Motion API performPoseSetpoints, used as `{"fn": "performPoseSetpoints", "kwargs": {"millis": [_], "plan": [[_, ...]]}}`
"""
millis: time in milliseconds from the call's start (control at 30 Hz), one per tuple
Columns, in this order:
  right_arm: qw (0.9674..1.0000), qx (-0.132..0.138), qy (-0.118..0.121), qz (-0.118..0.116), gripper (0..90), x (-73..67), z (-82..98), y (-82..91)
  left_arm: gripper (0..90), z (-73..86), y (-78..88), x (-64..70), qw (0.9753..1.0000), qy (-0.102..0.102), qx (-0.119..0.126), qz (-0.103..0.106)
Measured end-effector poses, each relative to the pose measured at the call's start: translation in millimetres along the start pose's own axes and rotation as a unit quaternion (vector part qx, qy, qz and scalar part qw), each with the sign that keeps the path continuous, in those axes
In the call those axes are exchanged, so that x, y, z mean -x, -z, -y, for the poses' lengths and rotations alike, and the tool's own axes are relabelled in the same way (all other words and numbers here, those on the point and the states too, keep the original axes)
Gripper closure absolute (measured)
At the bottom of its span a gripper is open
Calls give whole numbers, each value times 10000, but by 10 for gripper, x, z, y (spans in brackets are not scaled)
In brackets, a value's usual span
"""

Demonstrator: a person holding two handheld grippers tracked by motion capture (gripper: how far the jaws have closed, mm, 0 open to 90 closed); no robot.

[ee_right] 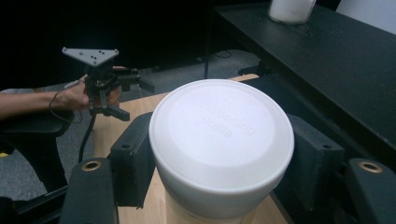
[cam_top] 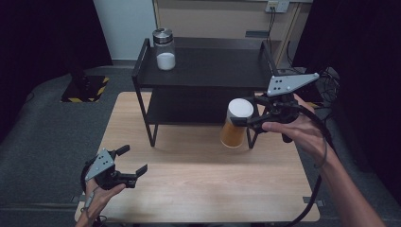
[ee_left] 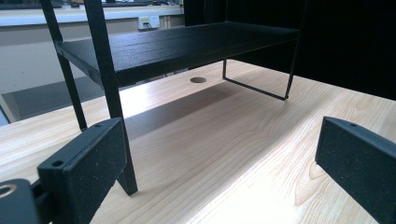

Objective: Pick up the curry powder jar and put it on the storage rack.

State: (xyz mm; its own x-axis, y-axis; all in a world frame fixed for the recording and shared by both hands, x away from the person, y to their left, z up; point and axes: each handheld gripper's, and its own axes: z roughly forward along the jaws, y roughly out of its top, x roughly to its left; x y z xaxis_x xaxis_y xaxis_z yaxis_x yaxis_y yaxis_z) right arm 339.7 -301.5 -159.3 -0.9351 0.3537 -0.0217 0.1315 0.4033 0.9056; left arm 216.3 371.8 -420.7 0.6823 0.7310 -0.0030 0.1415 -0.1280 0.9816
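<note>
A: Above the right edge of the pale wooden surface [cam_top: 189, 184], what do the right tongs [cam_top: 246, 122] hold?

B: A round jar with a white lid and amber contents [cam_top: 235, 125]. It hangs clear of the wood, just in front of the right front leg of the black two-tier metal shelf [cam_top: 203, 71]. The black pads press on either side of the jar just under its lid, so the tongs are clamped on the jar.

A: Any writing on it?

B: In the right gripper view the white lid [ee_right: 222, 135] carries raised lettering, two short lines seen upside down. It is too faint to read with certainty. I see no label on the jar's side.

A: And the left tongs [cam_top: 134, 161]?

B: Near the front left corner of the surface, held low by the left hand [cam_top: 101, 194], spread wide with nothing between them. The left gripper view looks along them at bare wood and at the shelf's near leg.

A: Anything else on the shelf?

B: A clear glass jar with a silver metal lid and white powder [cam_top: 164, 48] stands upright at the left end of the top tier, well apart from the held jar. No label can be read on it. In the left gripper view a white wall socket [ee_left: 147, 21] shows behind the shelf; it bears no readable marking.
</note>
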Motion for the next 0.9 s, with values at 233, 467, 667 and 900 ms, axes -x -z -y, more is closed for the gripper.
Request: {"fn": "performPoseSetpoints", "kwargs": {"millis": [233, 467, 667, 900], "plan": [[9999, 16, -115, 3, 340, 59, -149, 37, 9, -2, -4, -2, 10000, 6, -11, 7], [9998, -73, -42, 197, 340, 69, -373, 77, 9, -3, -8, -3, 10000, 6, -13, 16], [9992, -141, -81, 375, 340, 91, -665, 103, 9, -2, -5, -6, 10000, 2, -7, 19], [9982, -94, -100, 590, 340, 136, -973, 123, 9, -2, -8, -6, 10000, -5, -1, 29]]}}
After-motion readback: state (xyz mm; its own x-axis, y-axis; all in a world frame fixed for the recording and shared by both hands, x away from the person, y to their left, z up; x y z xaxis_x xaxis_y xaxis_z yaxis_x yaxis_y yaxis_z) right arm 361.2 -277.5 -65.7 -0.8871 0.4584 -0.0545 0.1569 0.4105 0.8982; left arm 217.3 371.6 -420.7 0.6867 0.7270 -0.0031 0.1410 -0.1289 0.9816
